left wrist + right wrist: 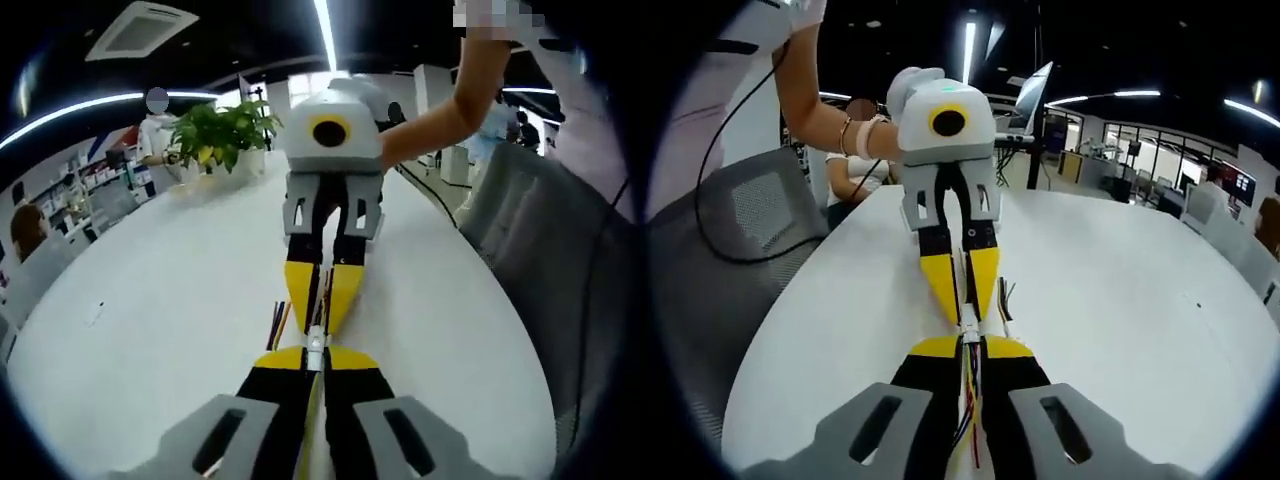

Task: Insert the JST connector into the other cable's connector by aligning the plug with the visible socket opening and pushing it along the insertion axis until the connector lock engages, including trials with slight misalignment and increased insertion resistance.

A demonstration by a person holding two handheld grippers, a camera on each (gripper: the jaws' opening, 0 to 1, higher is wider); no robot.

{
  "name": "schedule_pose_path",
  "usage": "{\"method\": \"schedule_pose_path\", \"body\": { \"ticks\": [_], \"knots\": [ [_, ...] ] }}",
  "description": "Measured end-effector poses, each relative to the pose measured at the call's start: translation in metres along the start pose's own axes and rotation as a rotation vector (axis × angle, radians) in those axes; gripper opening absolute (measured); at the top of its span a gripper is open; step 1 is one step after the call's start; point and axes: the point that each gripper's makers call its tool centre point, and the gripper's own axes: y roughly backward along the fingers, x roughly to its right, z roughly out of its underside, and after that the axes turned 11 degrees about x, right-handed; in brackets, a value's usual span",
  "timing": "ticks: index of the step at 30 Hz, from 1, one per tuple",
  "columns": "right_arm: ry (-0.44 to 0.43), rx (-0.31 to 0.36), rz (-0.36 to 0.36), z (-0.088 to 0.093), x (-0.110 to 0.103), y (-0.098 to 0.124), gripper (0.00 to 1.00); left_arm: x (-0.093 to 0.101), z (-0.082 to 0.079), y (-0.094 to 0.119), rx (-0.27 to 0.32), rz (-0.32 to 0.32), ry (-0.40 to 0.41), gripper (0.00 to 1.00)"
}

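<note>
Grippers meet tip to tip over the table [150, 330] so plug and socket share one axis. Left gripper view: my left gripper [316, 362], narrow, pinches the white connector [316, 345] at 12 o'clock of its tips, touching the right gripper [324, 290]. Right gripper view: my right gripper [974, 350], narrow, clamps wires [970, 385]; the joint [969, 322] sits at 12 o'clock.

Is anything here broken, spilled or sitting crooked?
Nothing stands out. The two tools meet tip to tip over the white table, the left tool and right tool each shut on a cable end. The white connector sits between them, the wires look intact, and the plant stands upright.
</note>
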Motion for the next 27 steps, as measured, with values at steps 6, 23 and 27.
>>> {"method": "schedule_pose_path", "body": {
  "ticks": [6,23,27],
  "knots": [
    [0.009,-0.004,-0.004,-0.002,-0.003,0.0,0.02,0.002,-0.002,0.001,0.0,0.009,-0.013,0.0],
    [-0.008,-0.019,-0.019,0.008,0.001,-0.005,0.02,0.0,0.008,-0.003,-0.029,0.018,-0.011,0.0],
    [-0.006,-0.025,-0.022,0.012,0.003,-0.007,0.02,-0.002,0.012,-0.004,-0.038,0.02,-0.009,0.0]
  ]
}}
